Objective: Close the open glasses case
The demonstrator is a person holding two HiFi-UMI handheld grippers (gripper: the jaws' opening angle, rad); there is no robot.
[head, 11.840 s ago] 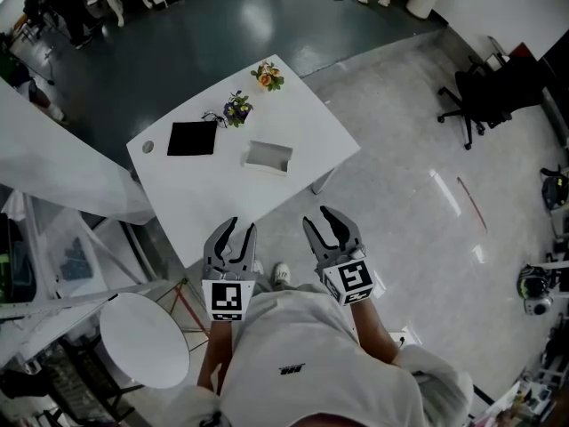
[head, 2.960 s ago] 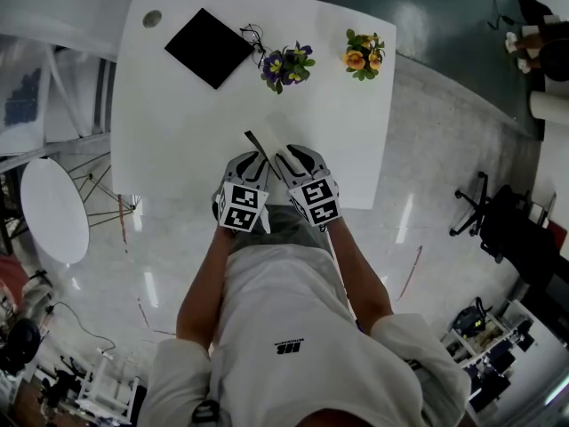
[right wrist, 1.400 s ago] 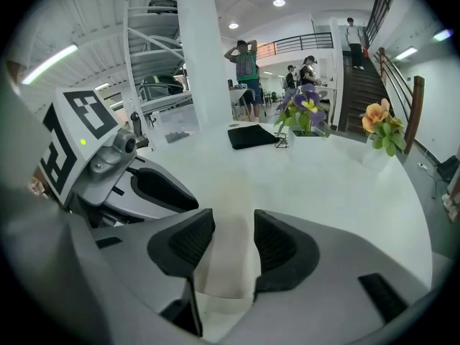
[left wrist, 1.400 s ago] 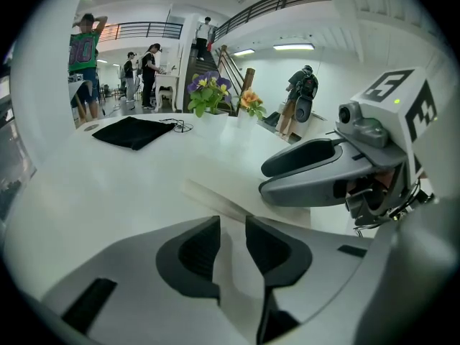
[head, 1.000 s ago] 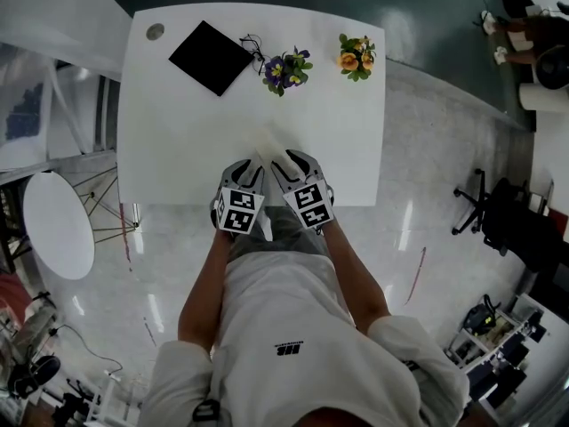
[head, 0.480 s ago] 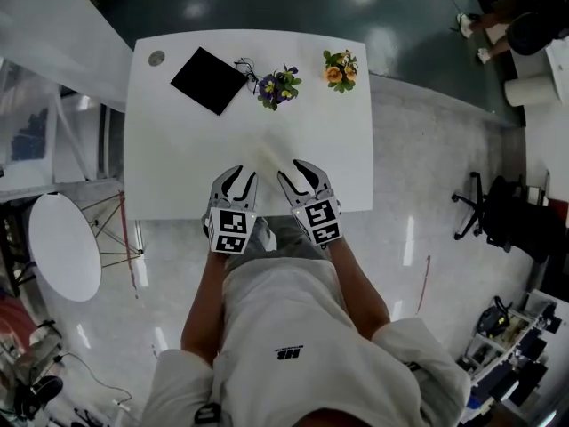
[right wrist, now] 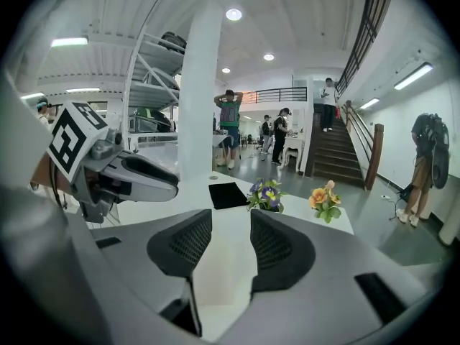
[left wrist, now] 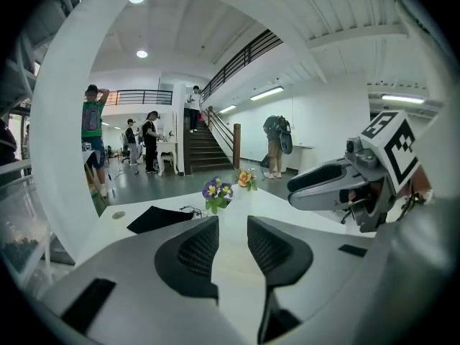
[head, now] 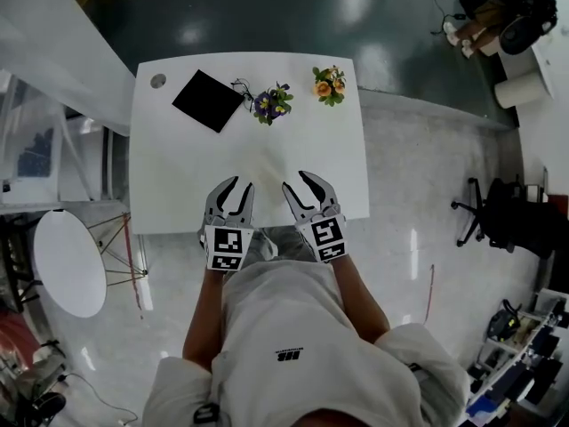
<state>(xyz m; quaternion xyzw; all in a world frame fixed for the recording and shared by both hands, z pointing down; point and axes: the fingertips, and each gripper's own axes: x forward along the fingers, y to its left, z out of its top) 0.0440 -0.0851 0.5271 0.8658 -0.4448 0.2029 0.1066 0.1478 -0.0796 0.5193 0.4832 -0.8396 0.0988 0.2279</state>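
Grippers hover side by side at the near edge of the white table (head: 178, 181). The left gripper (head: 236, 189) and the right gripper (head: 296, 183) each have their jaws a moderate gap apart, with nothing between them. Through each gap the glasses case (right wrist: 219, 261) shows only as a pale cream patch lying on the tabletop just ahead of the tips, between the two tools. I cannot tell whether its lid is down. Farther back on the table lie a black square mat (head: 207, 100), a purple flower sprig (head: 269, 103) and an orange flower sprig (head: 327, 84), with a round hole (head: 158, 80) at the far left corner. Around it are dark green floor, glossy pale tiles, a round white side table (head: 68, 262) and an office chair (head: 493, 216). A staircase (left wrist: 205, 149) rises behind several standing people.
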